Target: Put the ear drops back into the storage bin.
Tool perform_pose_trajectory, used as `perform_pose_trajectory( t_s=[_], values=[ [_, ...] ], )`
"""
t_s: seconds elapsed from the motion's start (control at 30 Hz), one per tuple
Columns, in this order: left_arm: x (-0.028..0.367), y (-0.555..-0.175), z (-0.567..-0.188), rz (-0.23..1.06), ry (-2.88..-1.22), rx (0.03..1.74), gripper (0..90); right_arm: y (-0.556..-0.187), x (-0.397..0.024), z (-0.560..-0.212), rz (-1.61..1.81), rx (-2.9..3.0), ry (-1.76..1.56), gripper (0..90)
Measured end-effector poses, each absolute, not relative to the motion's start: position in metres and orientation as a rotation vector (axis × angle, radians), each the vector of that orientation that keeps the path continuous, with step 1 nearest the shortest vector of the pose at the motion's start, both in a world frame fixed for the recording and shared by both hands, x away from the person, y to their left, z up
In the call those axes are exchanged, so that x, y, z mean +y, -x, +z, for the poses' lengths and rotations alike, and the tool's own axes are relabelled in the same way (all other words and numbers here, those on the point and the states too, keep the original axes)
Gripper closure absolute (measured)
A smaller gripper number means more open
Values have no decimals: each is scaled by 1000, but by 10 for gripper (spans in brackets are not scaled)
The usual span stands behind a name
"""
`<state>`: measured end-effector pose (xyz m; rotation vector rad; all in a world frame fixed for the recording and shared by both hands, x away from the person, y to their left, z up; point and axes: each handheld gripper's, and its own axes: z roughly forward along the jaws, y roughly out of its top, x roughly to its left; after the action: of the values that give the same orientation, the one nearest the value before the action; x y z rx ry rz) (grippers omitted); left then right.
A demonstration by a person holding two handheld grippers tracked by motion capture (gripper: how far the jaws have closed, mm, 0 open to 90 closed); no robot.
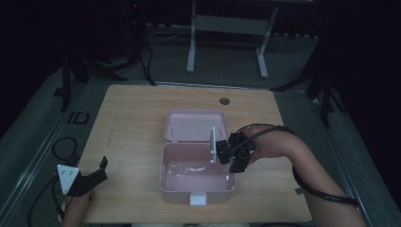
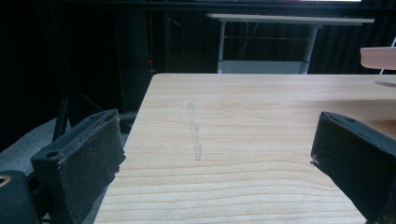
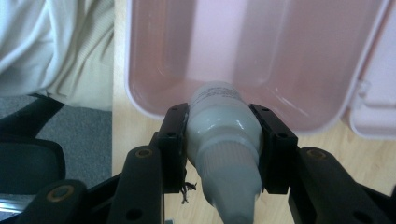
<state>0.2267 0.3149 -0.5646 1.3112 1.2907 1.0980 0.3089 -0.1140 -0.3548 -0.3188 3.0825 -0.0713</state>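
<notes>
An open pink plastic box (image 1: 163,182) stands mid-table with its lid (image 1: 196,124) laid back behind it. My right gripper (image 1: 226,153) hangs over the box's right wall, turned inward, shut on a white squeeze bottle (image 3: 223,126). In the right gripper view the two black jaws clamp the bottle's body, and its far end reaches over the box's rim (image 3: 140,100) above the pink interior. My left gripper (image 1: 100,170) rests at the table's near left corner, open with nothing between its fingers (image 2: 84,154).
A white latch (image 1: 198,198) sticks out of the box's front wall. A round cable hole (image 1: 224,100) sits near the table's far edge. Bare wood lies ahead of the left gripper (image 2: 217,135). A person's light clothing (image 3: 56,46) lies beyond the table's near edge.
</notes>
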Motion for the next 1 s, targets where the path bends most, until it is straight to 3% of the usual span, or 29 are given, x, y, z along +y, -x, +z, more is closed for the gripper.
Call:
perform_pose_trajectory(
  t_s=[0.3,1.0],
  values=[
    [315,-227,-565,1098,-1313,1292,23,-307,-98,-369,-79,3090,386,594],
    [315,-227,-564,1100,-1315,1295,24,-313,-80,-442,-198,3149,466,594]
  ],
)
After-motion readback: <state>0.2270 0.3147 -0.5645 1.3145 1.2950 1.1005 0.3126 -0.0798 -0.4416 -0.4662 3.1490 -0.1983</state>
